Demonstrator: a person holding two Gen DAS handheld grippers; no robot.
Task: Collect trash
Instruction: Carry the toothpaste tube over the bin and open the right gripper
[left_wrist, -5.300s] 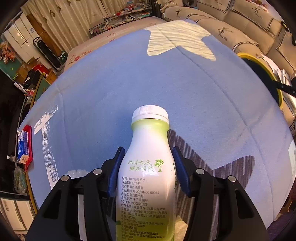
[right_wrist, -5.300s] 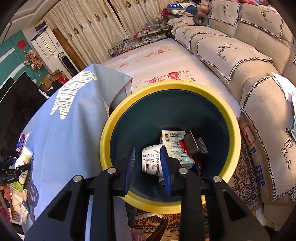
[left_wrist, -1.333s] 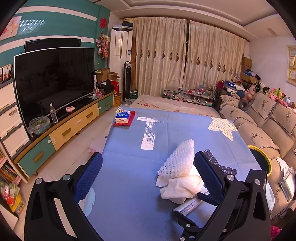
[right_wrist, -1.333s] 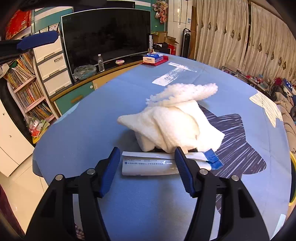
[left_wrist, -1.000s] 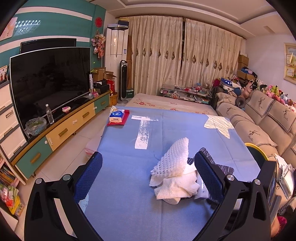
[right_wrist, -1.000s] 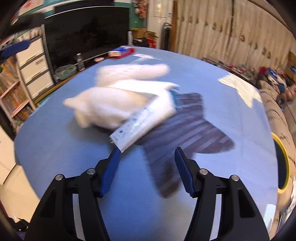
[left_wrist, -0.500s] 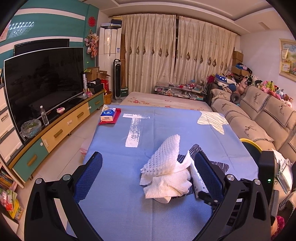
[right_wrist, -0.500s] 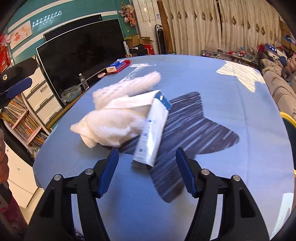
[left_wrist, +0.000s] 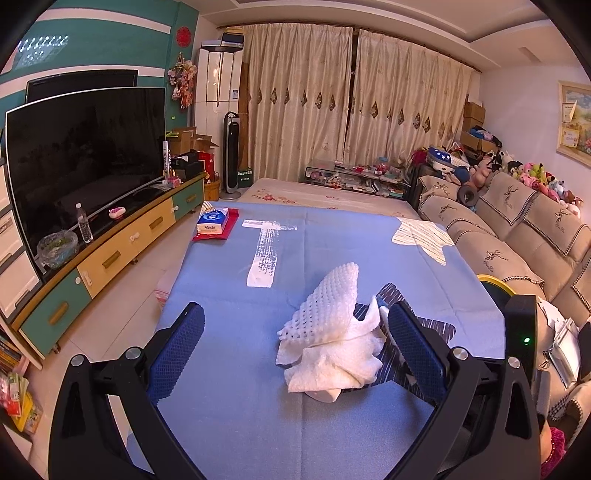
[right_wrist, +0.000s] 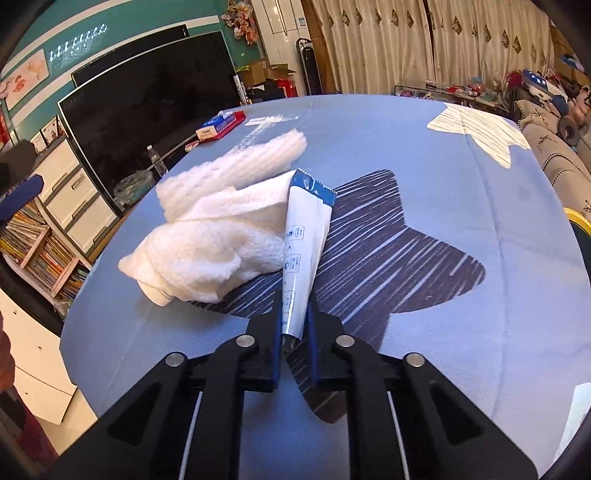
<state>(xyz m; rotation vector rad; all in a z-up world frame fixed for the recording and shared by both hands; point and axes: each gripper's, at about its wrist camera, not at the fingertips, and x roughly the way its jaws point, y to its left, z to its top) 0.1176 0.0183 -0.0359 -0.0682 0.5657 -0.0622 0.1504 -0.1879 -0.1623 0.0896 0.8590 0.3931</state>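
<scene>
Right claw clamped on white tube beside crumpled tissue, left claw spread wide.

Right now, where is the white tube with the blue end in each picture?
Left wrist view: the tube barely peeks out, right of centre, between the white cloth and the left gripper's right finger.
Right wrist view: the tube is in the centre, its near end pinched in the right gripper.
Shared landmark: the white cloth beside it.
</scene>
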